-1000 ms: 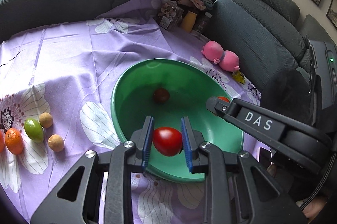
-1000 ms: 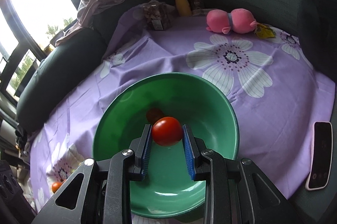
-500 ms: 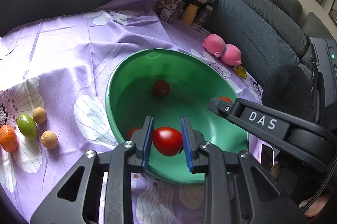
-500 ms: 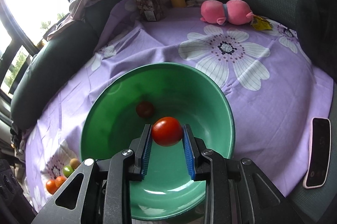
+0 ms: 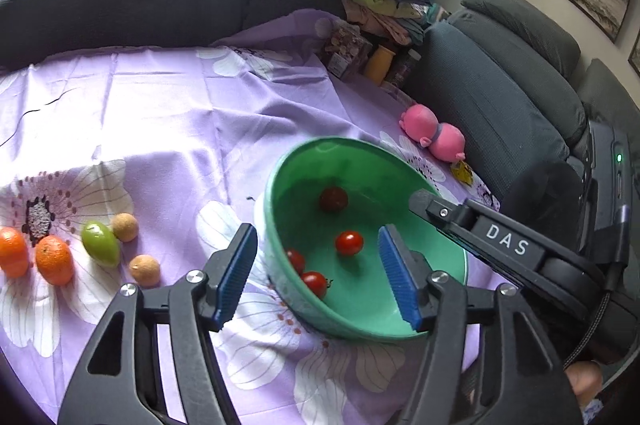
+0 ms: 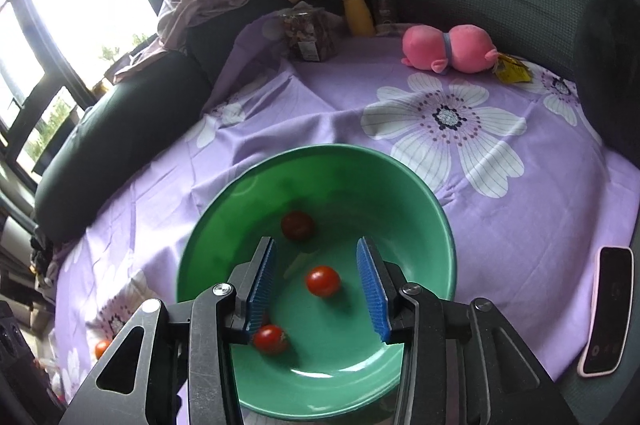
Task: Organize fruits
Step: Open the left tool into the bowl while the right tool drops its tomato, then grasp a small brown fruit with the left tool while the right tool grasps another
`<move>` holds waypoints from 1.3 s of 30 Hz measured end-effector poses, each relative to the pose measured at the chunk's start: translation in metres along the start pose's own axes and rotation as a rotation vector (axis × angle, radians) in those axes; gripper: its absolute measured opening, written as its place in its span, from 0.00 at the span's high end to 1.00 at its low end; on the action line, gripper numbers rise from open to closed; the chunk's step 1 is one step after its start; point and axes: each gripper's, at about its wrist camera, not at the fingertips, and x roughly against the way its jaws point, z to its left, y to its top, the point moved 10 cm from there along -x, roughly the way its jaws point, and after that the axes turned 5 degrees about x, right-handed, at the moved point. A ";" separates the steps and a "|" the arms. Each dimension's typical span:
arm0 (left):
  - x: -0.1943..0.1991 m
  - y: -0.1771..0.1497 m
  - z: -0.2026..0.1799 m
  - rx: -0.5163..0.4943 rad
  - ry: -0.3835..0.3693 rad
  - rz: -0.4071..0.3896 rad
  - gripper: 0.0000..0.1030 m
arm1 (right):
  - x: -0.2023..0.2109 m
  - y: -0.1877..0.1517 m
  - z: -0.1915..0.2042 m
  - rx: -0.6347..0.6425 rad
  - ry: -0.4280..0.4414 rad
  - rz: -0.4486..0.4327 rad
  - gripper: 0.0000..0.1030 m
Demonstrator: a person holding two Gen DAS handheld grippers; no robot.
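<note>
Both tomatoes have dropped from my claws into the green bowl (image 6: 420,185). My left gripper (image 5: 318,275) and right gripper (image 6: 316,291) hang spread wide, empty. Red tomatoes (image 6: 323,281) lie on the bowl's floor.

The round plastic bowl (image 5: 432,331) is plain green, slightly paler and bluer toward its floor; the small glossy tomatoes (image 5: 349,242) in it are bright red, and the one farthest back (image 6: 297,225) is a darker, brownish red; the draped tablecloth (image 5: 168,113) is lilac purple, printed with large white daisy-like flowers whose centres are dark and ringed with dots; on it lie two orange citrus fruits (image 5: 54,259), a shiny green oval fruit (image 5: 100,244) and two dull tan round fruits (image 5: 144,269); the plush toy (image 6: 450,47) is pink with a mauve band; both grippers are black with ribbed blue finger pads (image 6: 370,289).
</note>
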 end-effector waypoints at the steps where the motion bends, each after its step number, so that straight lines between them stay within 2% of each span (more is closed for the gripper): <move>1: 0.010 0.006 0.012 0.030 0.016 -0.017 0.35 | 0.001 0.001 0.007 0.014 0.023 -0.008 0.59; 5: 0.053 0.022 0.071 0.151 0.134 -0.085 0.35 | 0.002 -0.002 0.045 0.108 0.120 -0.007 0.59; 9: 0.080 0.014 0.126 0.209 0.270 -0.080 0.35 | -0.003 -0.018 0.101 0.239 0.247 0.046 0.59; 11: 0.086 0.007 0.146 0.215 0.310 -0.069 0.35 | -0.009 -0.034 0.132 0.322 0.318 0.103 0.59; 13: 0.088 0.001 0.166 0.256 0.343 -0.058 0.35 | -0.020 -0.057 0.161 0.398 0.372 0.195 0.59; 16: 0.089 -0.007 0.189 0.321 0.387 -0.036 0.36 | -0.042 -0.084 0.188 0.467 0.348 0.285 0.59; 20: 0.088 -0.014 0.204 0.339 0.437 -0.012 0.36 | -0.071 -0.107 0.201 0.515 0.270 0.366 0.59; 22: 0.085 -0.016 0.206 0.338 0.435 0.001 0.36 | -0.081 -0.111 0.197 0.509 0.230 0.383 0.59; 25: 0.076 -0.018 0.203 0.351 0.394 0.020 0.36 | -0.089 -0.106 0.191 0.486 0.217 0.382 0.60; 28: 0.063 -0.023 0.197 0.343 0.385 0.060 0.36 | -0.093 -0.107 0.184 0.487 0.204 0.401 0.72; 32: 0.046 -0.030 0.187 0.324 0.373 0.099 0.40 | -0.096 -0.107 0.182 0.456 0.226 0.419 0.73; 34: 0.039 -0.032 0.180 0.316 0.352 0.112 0.45 | -0.097 -0.107 0.180 0.448 0.236 0.433 0.74; 39: 0.027 -0.034 0.169 0.274 0.344 0.121 0.45 | -0.097 -0.109 0.175 0.411 0.279 0.477 0.76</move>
